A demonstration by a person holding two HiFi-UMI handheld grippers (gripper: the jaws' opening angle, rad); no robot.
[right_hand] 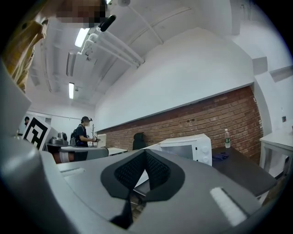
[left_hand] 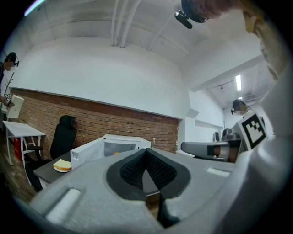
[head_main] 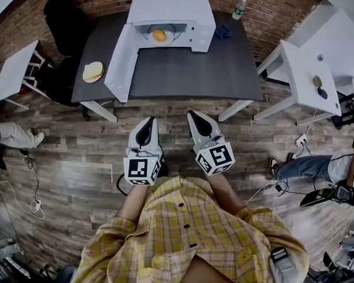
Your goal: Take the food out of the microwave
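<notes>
Left gripper [head_main: 147,123] and right gripper [head_main: 197,116], both closed and empty, hang short of the table's [head_main: 180,73] near edge. The food [head_main: 159,35] sits inside the far-edge microwave [head_main: 171,9], whose door [head_main: 119,58] is open for access.

the room is bright and evenly lit. long ceiling lights [right_hand: 82,36] glow white in the right gripper view. all three pictures bend at the edges and have dark round corners. the near gripper bodies look soft and blurry. shadows are faint.
</notes>
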